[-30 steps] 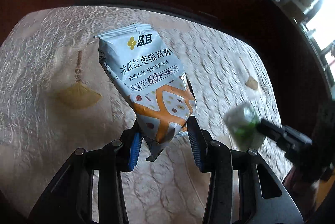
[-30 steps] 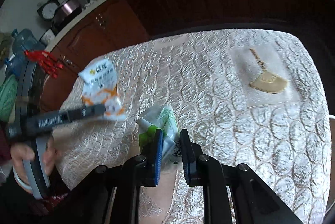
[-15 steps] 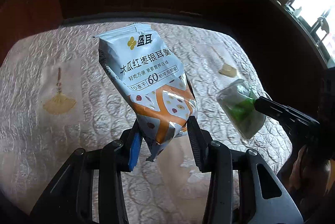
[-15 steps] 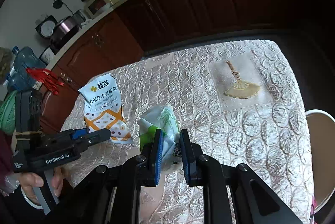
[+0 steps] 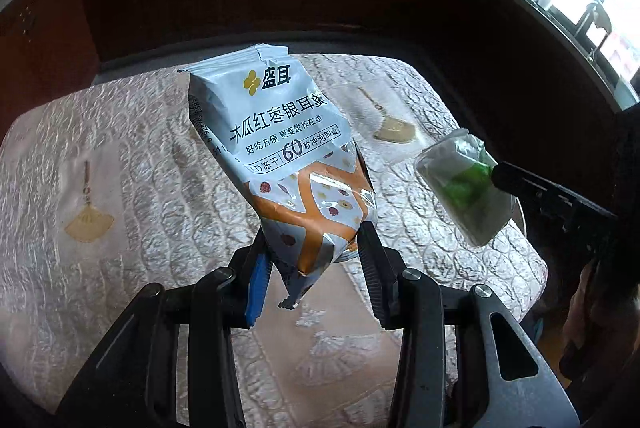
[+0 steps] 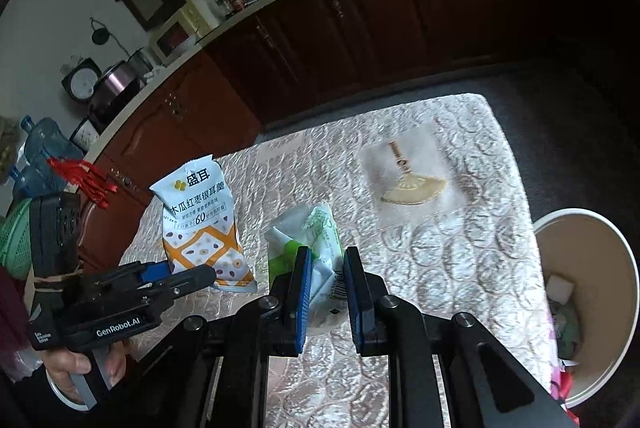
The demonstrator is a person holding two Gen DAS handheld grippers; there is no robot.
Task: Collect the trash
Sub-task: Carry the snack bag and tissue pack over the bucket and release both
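Note:
My left gripper (image 5: 314, 264) is shut on the bottom of a white and orange snack bag (image 5: 288, 156) and holds it upright above the table. The bag (image 6: 200, 224) and the left gripper (image 6: 188, 274) also show at the left in the right wrist view. My right gripper (image 6: 326, 284) is shut on a crumpled white and green wrapper (image 6: 310, 240), held above the table. That wrapper (image 5: 464, 188) shows at the right in the left wrist view, on the tip of the right gripper (image 5: 498, 176).
A quilted cream tablecloth (image 6: 460, 248) with fan motifs (image 6: 414, 188) covers the table. A round bin (image 6: 592, 308) with trash in it stands off the table's right edge. Dark wood cabinets (image 6: 360, 40) run behind the table.
Both grippers have risen and pulled back with their trash still held. The view has swung right, and the bin has come fully into the right wrist view.

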